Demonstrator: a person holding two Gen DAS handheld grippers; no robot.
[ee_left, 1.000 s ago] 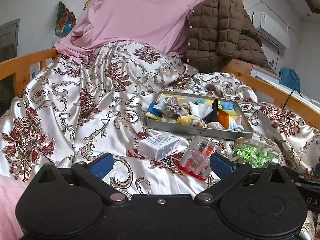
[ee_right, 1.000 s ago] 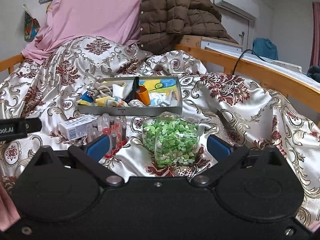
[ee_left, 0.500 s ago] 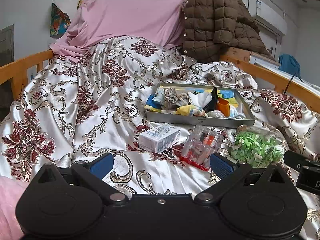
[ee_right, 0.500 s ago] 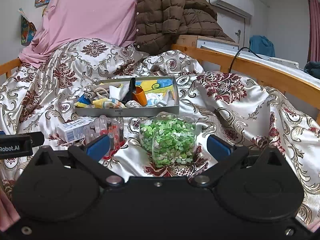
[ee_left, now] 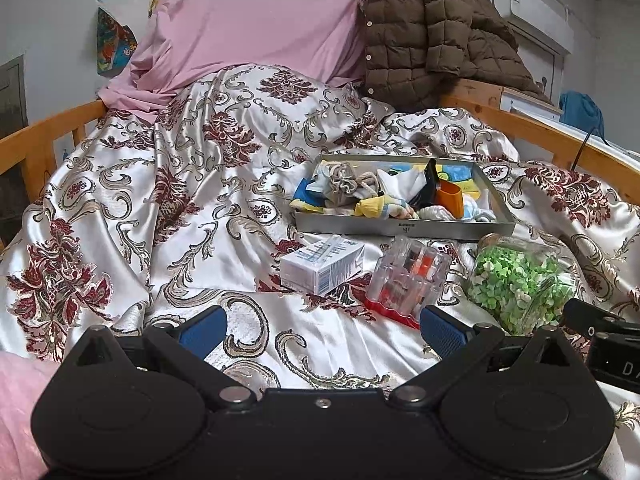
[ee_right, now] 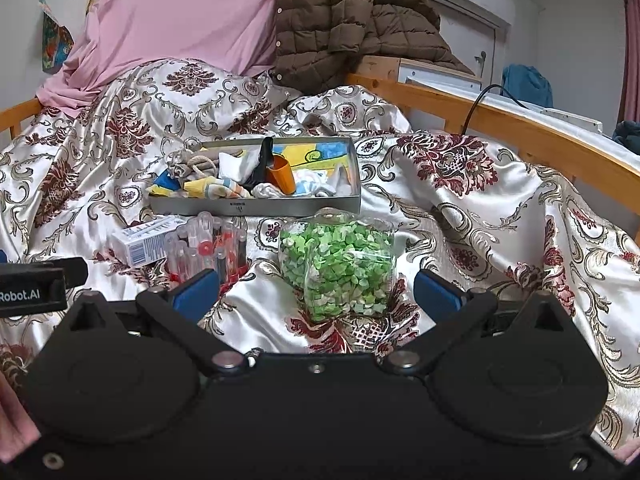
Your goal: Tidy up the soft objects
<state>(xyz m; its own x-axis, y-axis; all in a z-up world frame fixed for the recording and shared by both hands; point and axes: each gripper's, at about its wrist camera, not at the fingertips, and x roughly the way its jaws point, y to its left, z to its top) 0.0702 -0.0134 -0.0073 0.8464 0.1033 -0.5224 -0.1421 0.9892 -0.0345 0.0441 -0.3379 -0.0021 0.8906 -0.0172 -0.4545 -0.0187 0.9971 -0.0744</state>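
Observation:
A grey metal tray [ee_left: 400,229] [ee_right: 256,209] lies on the patterned satin bedspread and holds several socks and cloths plus an orange cup [ee_left: 451,200] [ee_right: 282,175]. In front of it lie a white carton [ee_left: 322,266] [ee_right: 144,243], a clear rack of small tubes [ee_left: 406,280] [ee_right: 210,250] and a clear bag of green bits [ee_left: 520,280] [ee_right: 340,268]. My left gripper [ee_left: 320,330] is open over bare bedspread, short of the carton and rack. My right gripper [ee_right: 316,294] is open, with the green bag just ahead between its blue pads.
A pink sheet [ee_left: 256,20] and a brown quilted jacket [ee_left: 436,28] are heaped at the bed's far end. Wooden rails [ee_left: 560,140] [ee_right: 500,120] run along both sides. A pink sleeve [ee_left: 16,412] shows at the lower left. The other gripper's body [ee_right: 36,286] sits at the left edge.
Both views have shifted slightly, and the objects now sit a little nearer and higher in frame. Both grippers stay open. Nothing on the bed has moved.

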